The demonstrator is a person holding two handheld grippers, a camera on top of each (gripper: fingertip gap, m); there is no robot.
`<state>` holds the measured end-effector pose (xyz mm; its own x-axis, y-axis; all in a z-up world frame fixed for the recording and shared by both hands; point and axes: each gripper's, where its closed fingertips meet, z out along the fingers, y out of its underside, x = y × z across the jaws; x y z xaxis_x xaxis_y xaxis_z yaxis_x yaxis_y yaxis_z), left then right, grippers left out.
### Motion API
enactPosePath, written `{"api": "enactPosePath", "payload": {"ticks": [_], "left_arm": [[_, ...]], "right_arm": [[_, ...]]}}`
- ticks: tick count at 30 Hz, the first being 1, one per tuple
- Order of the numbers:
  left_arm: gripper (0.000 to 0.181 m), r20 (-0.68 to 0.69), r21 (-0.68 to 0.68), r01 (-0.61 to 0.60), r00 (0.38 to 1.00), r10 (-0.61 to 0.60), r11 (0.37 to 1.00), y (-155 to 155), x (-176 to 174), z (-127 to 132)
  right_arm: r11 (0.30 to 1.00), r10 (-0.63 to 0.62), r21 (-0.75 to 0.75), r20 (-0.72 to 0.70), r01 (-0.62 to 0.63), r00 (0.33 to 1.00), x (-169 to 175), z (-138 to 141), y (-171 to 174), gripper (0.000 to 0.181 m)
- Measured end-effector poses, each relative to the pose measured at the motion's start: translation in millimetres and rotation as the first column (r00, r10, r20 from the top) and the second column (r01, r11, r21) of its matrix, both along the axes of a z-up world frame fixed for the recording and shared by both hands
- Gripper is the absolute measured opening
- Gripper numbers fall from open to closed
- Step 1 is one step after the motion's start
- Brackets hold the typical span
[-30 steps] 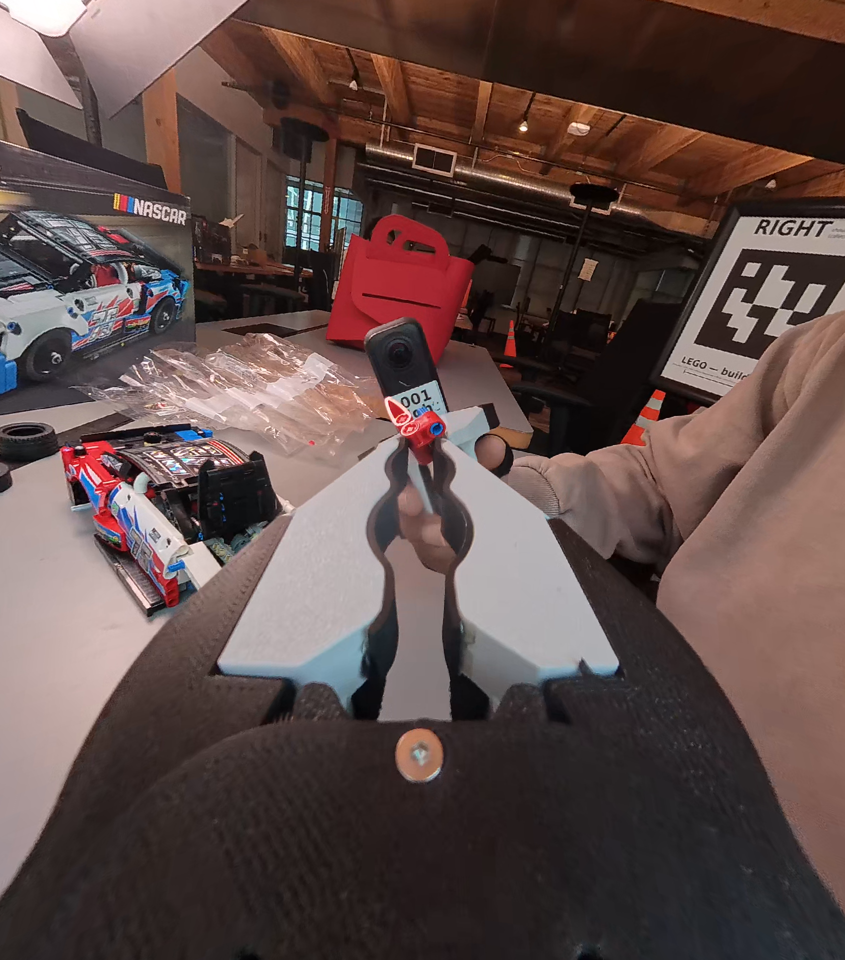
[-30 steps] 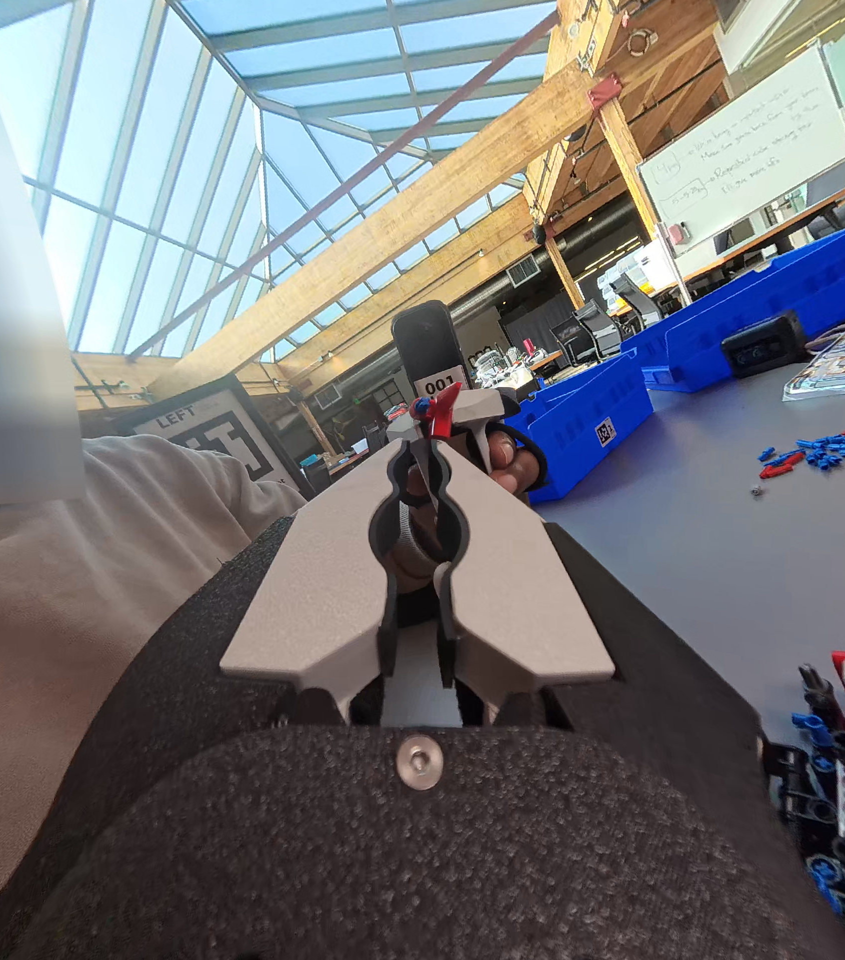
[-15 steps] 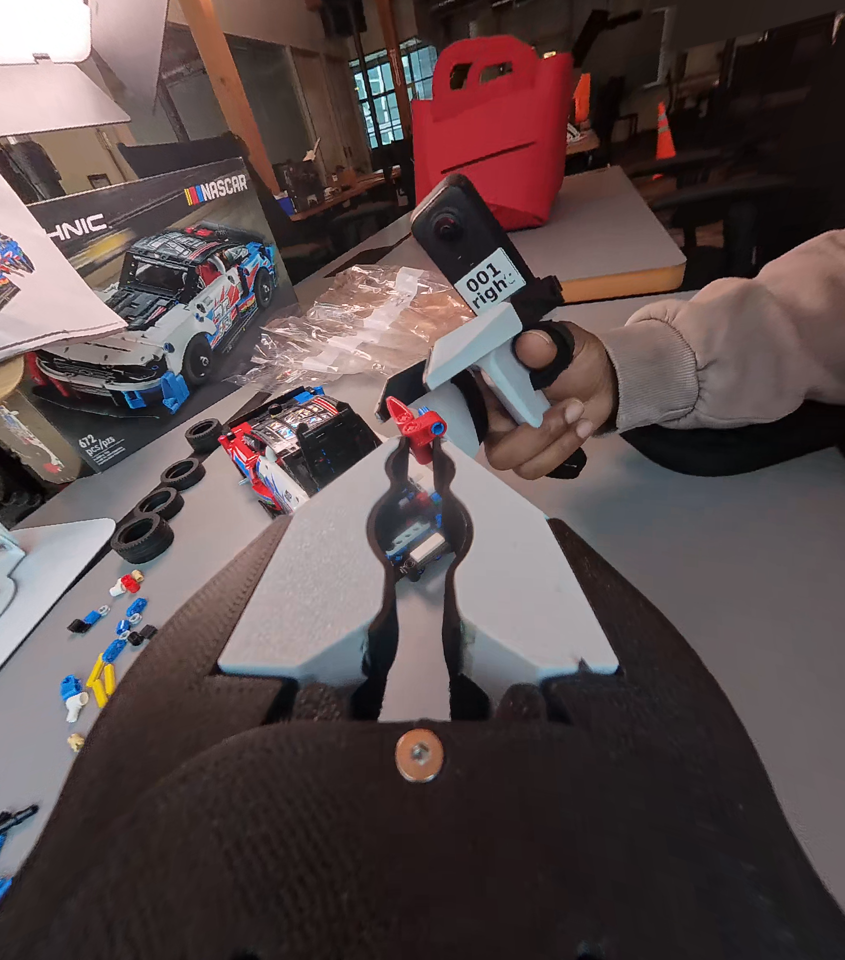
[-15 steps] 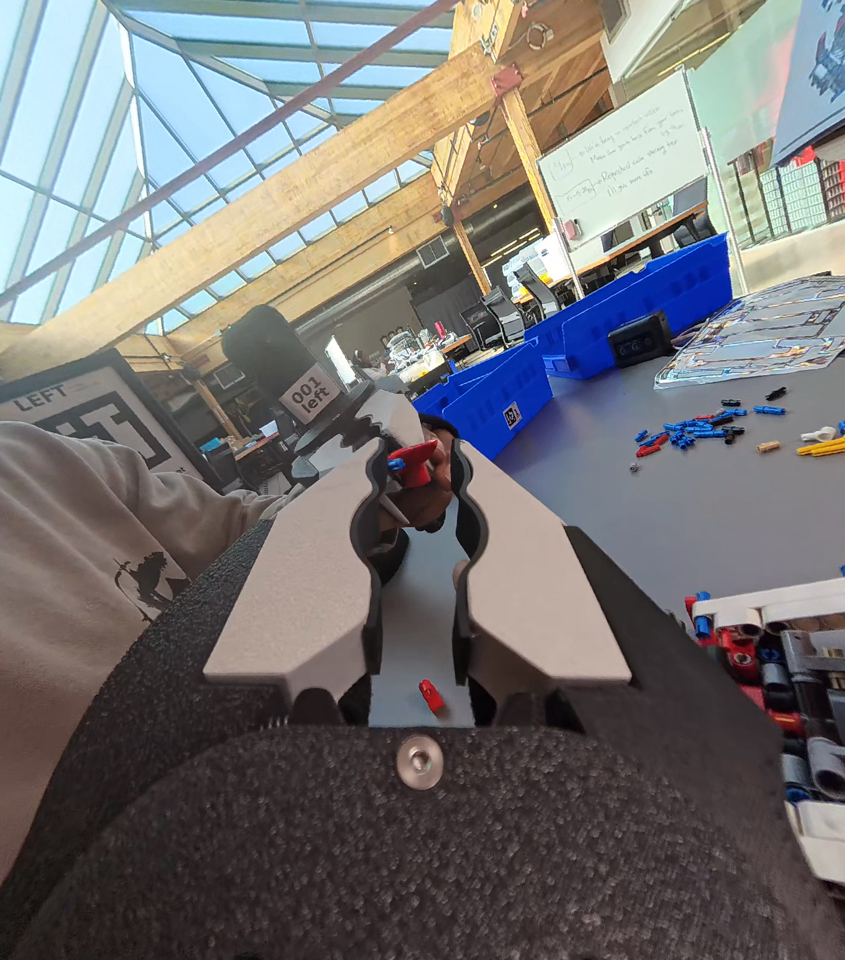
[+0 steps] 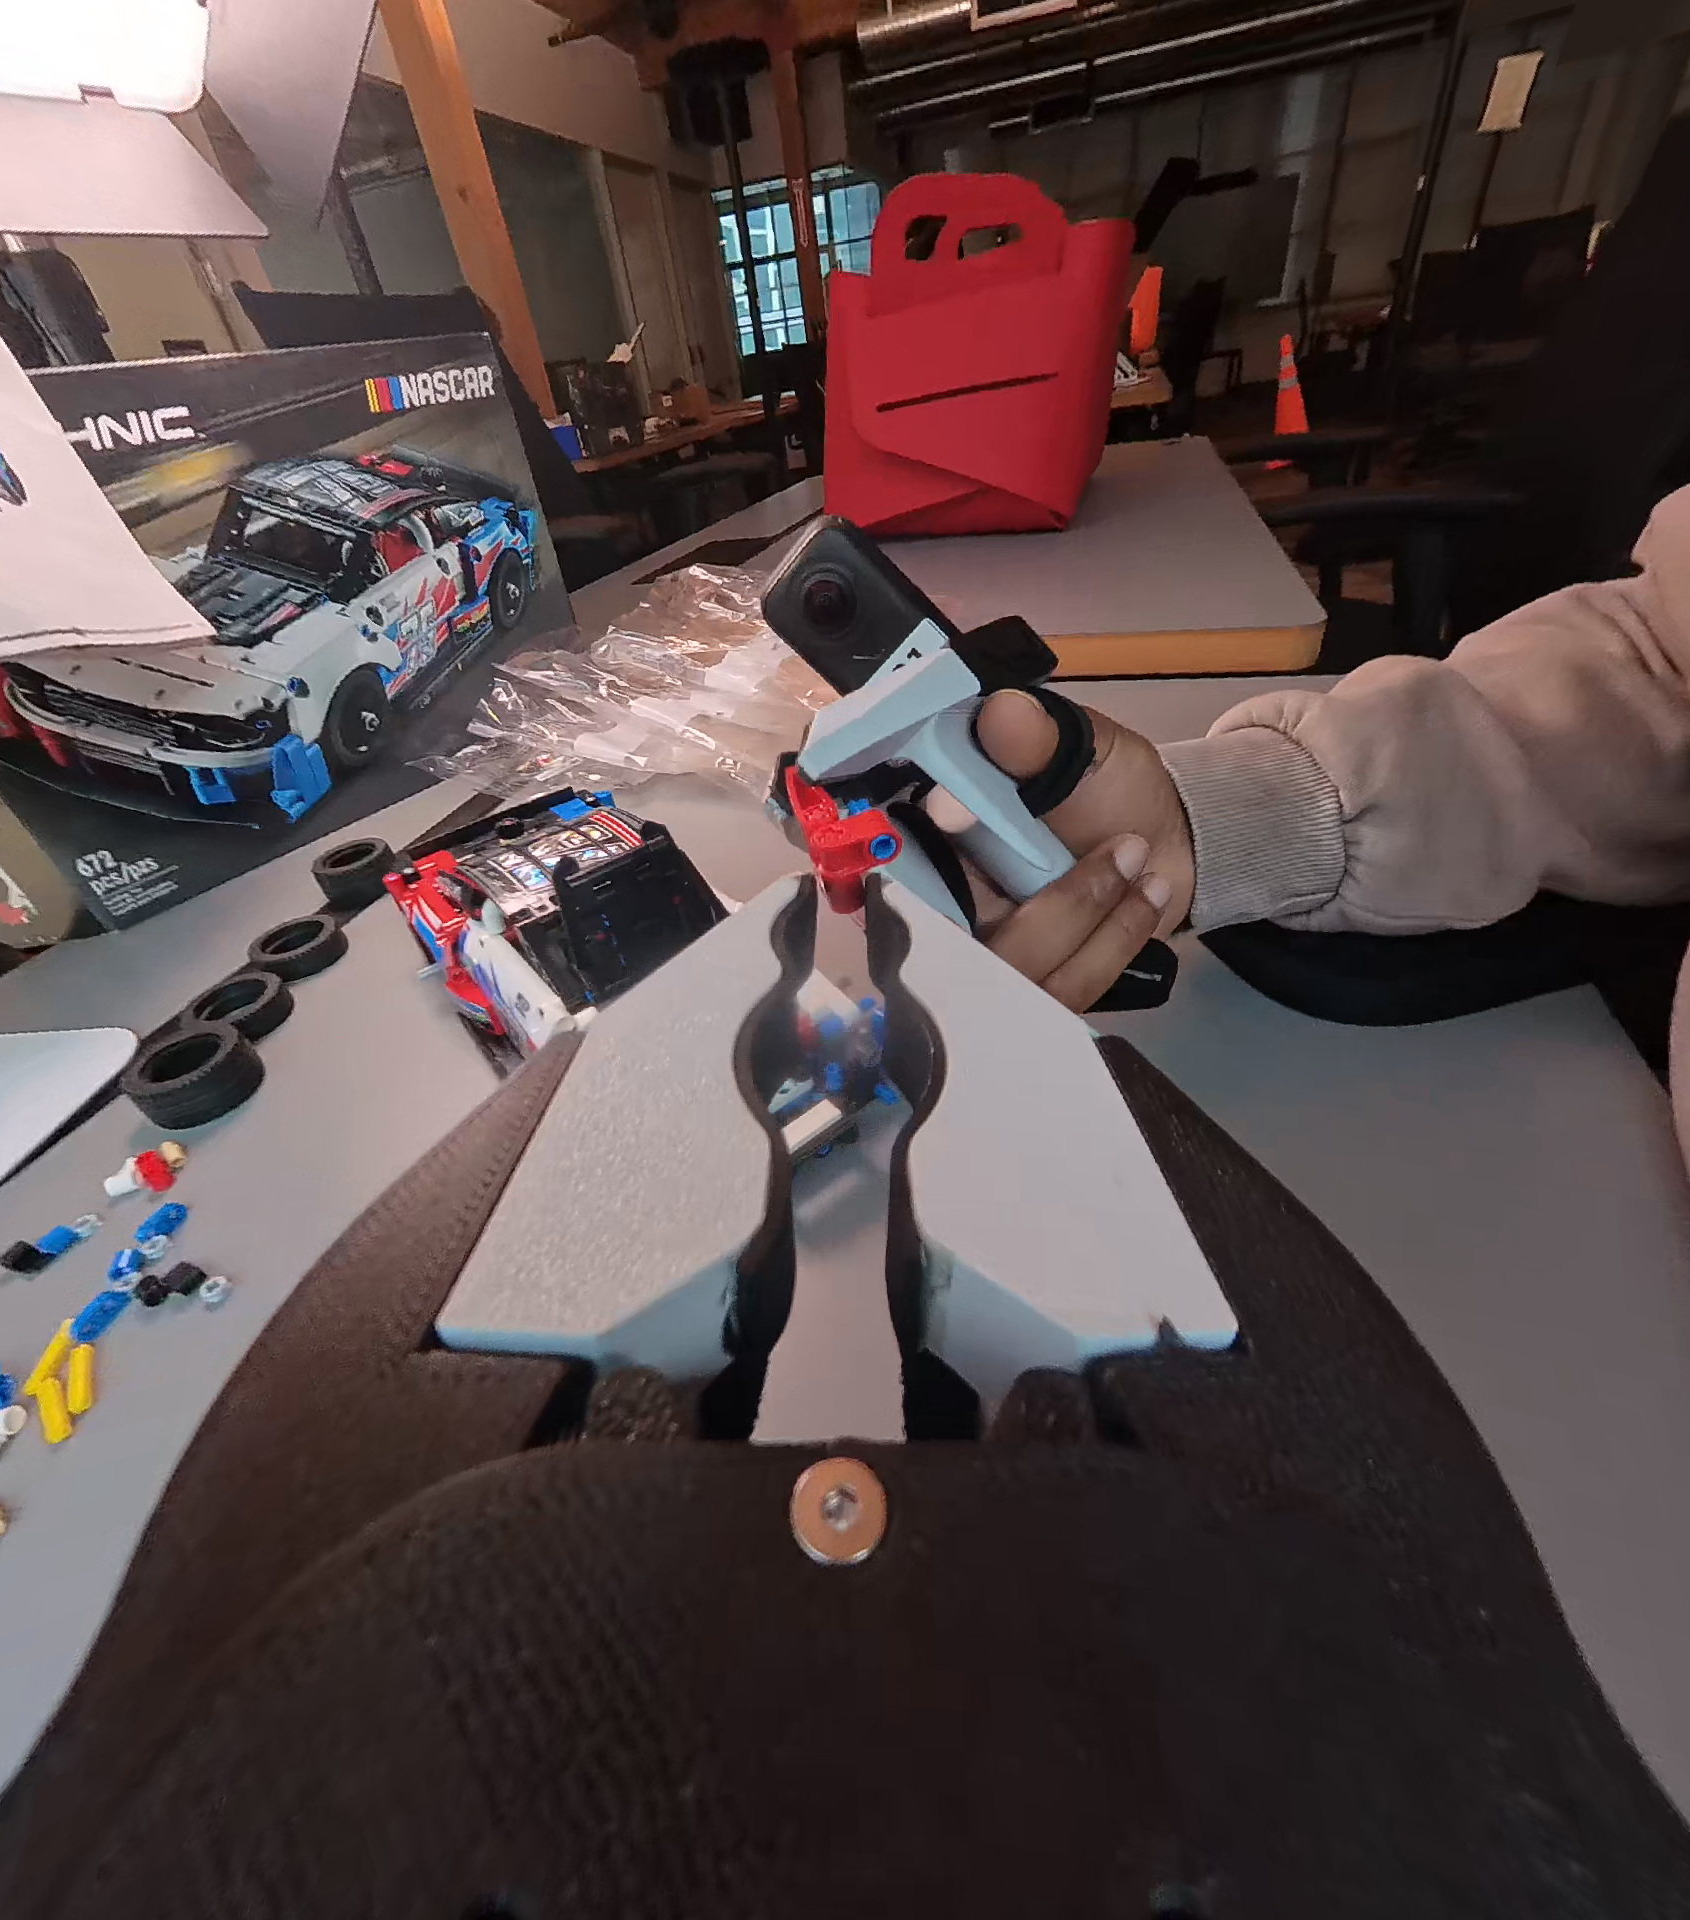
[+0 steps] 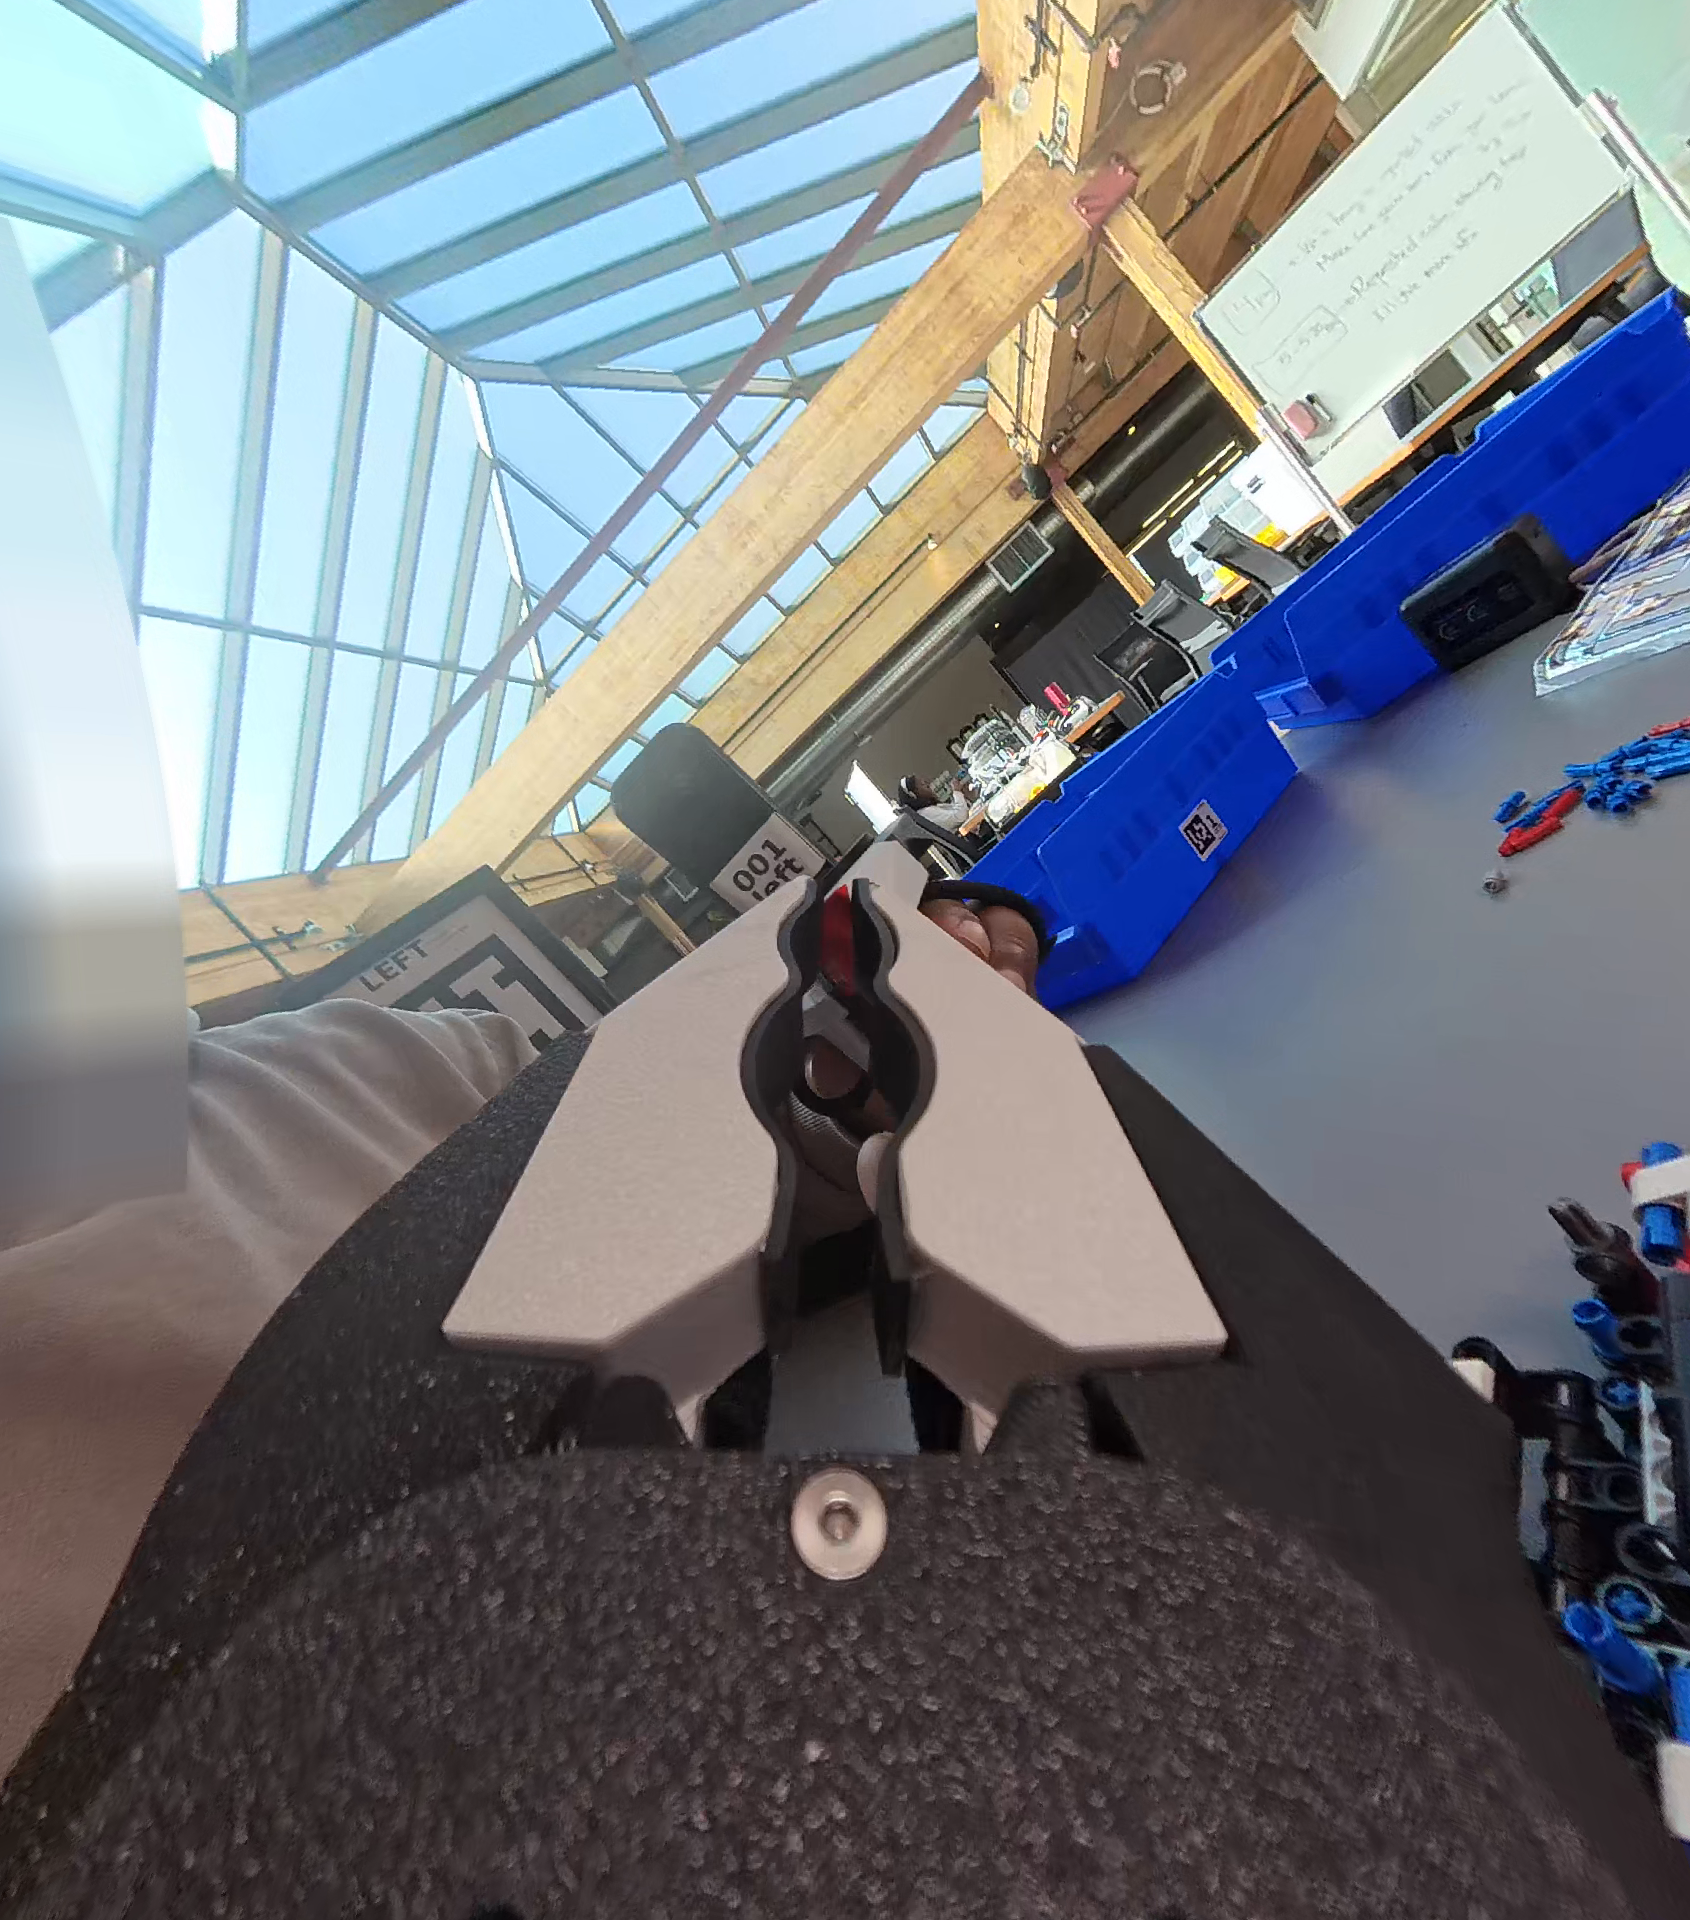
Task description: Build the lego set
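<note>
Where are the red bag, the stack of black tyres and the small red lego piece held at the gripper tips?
red bag (image 5: 966,416), left wrist view, on its front panel.
black tyres (image 5: 192,1075), left wrist view, on the nearest tyre's tread.
red lego piece (image 5: 836,836), left wrist view, on its red body, beside the blue pin.

Both claws face each other above the table, left claw (image 5: 839,902) and right claw (image 6: 839,906) each pinched nearly closed.

lettered set box (image 5: 280,582) | white camera tag (image 6: 763,868) | framed marker sign (image 6: 467,966) | handwritten whiteboard (image 6: 1412,208) | wording withheld
</note>
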<state>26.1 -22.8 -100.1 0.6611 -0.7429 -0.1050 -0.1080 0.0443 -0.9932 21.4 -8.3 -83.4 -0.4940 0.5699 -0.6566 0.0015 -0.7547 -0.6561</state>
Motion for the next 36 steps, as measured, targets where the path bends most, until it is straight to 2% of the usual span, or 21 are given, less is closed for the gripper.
{"api": "enactPosePath", "payload": {"ticks": [1,10,15,27,36], "left_arm": [[0.008,0.026,-0.019,0.01,1.0,-0.01,1.0,0,1,0],[0.005,0.152,-0.082,0.044,0.988,-0.031,0.996,1,2,4],[0.005,0.204,-0.065,0.049,0.978,-0.034,0.997,-1,2,11],[0.005,0.185,-0.063,0.001,0.983,0.01,0.998,5,-5,4],[0.006,0.078,-0.029,-0.063,0.995,0.065,0.998,11,-10,-8]], "right_arm": [[1.0,0.002,-0.003,-0.002,-0.002,1.0,0,0,-1,0.001],[1.0,-0.004,0.007,-0.023,0.004,1.0,1,4,-2,0.001],[0.999,-0.025,0.043,-0.078,0.028,0.997,5,10,-5,0.0],[0.991,-0.012,-0.133,0.025,0.015,1.0,-4,2,2,0.0],[0.986,-0.029,-0.163,0.091,0.044,0.995,-9,-9,7,0.001]]}}
